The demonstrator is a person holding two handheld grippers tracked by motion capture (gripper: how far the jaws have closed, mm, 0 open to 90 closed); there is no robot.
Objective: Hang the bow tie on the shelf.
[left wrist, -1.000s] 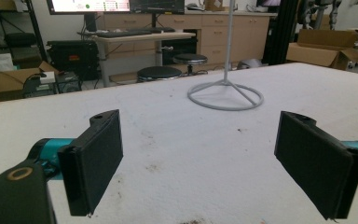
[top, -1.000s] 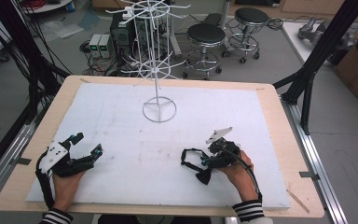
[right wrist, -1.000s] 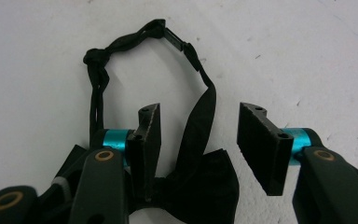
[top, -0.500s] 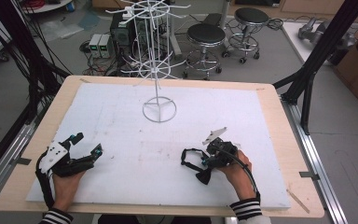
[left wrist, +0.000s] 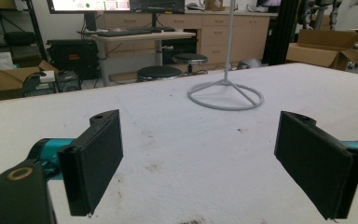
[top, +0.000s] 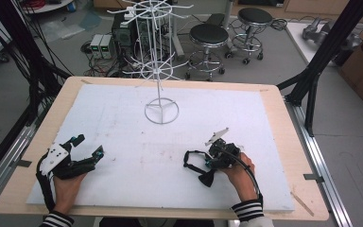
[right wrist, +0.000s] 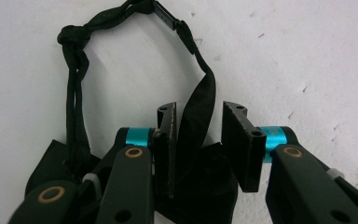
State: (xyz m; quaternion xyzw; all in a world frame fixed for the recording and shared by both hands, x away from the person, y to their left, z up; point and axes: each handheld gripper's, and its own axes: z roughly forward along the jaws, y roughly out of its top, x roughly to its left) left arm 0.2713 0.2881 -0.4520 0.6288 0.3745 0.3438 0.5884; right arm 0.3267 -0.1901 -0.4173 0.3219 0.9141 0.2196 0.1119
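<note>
Ahead, a white wire rack [top: 160, 61] stands mid-worktop [top: 264, 118]; left gripper [top: 86, 146] gapes wide, right gripper [top: 203, 165] narrowly straddles a black strap [right wrist: 196, 112].

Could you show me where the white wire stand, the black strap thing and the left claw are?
white wire stand [top: 161, 112]: high view, on its round base ring.
black strap [right wrist: 204, 93]: right gripper view, on the flat band rising between the jaws.
left gripper [top: 86, 145]: high view, midway between its fingertips.
</note>
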